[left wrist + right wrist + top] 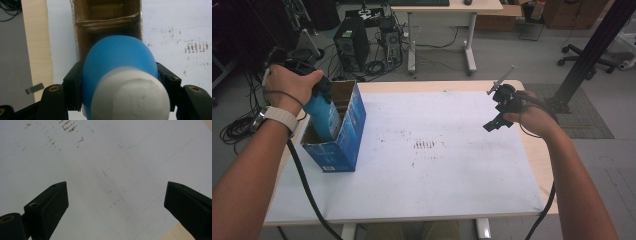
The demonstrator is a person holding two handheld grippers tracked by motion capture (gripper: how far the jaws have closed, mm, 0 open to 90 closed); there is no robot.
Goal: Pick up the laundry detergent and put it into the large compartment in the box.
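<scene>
My tabletop (512, 210): wood edges, stained white sheet (452, 175) over it; open blue cardboard box (343, 142) at left edge.

In the right gripper view, the right gripper (116, 207) has its two black jaws spread wide apart, one rising at the lower left and one at the lower right, with nothing between them. Below them lies the white table cover (105, 157), a flat sheet scuffed with brown specks (67, 128) clustered toward the upper left. A faint thin curved line (125, 146) runs across its upper middle, and fainter straight lines cross toward the right. A strip of bare wooden table edge (175, 232) shows at the lower right corner, beside the right-hand jaw
</scene>
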